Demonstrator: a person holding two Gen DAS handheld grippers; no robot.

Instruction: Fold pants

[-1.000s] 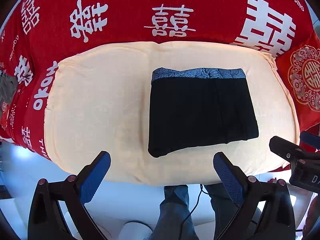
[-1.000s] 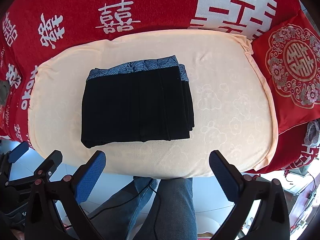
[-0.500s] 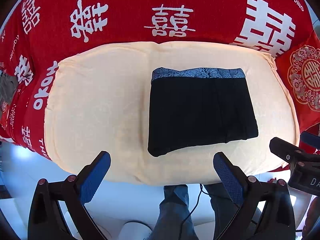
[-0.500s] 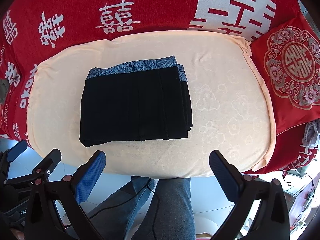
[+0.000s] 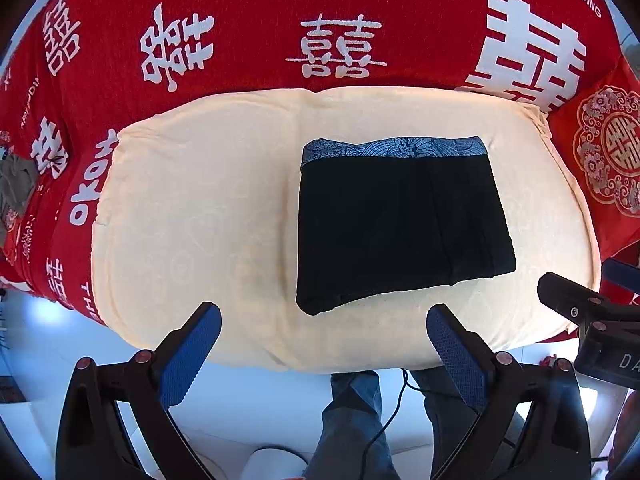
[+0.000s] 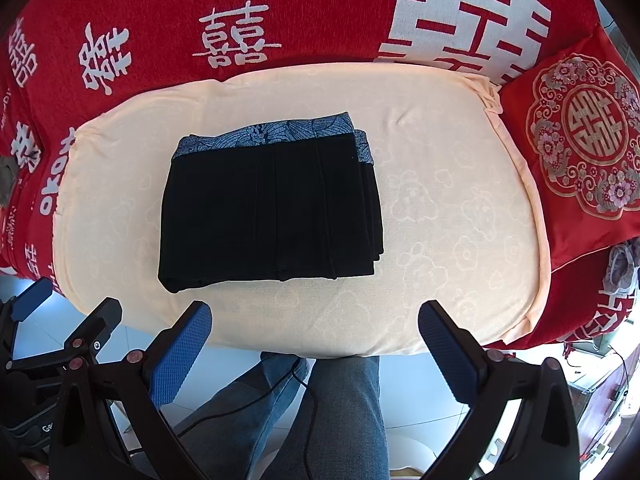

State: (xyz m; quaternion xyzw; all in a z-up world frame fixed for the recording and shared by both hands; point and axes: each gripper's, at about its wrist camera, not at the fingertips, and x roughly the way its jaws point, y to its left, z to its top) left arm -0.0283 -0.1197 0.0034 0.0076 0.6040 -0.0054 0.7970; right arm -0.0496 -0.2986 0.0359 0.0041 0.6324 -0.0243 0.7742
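Black pants point(image 5: 400, 220) point(image 6: 268, 208) with a blue patterned waistband lie folded into a compact rectangle on a cream cushion point(image 5: 192, 220) point(image 6: 448, 208). The waistband faces the sofa back. My left gripper point(image 5: 323, 332) hovers open off the cushion's front edge, nothing between its blue pads. My right gripper point(image 6: 315, 330) is open too, held back from the cushion's front edge, empty. Both grippers are apart from the pants. Each gripper shows at the edge of the other's view.
A red sofa cover point(image 5: 320, 20) with white characters surrounds the cushion. A red embroidered pillow point(image 6: 580, 136) sits at the right. A person's legs in jeans point(image 6: 340, 412) and a thin black cable hang below the cushion over a pale floor.
In the right wrist view the scene has slid slightly left and down. The left wrist view is almost unchanged. The pants stay put and both grippers stay open.
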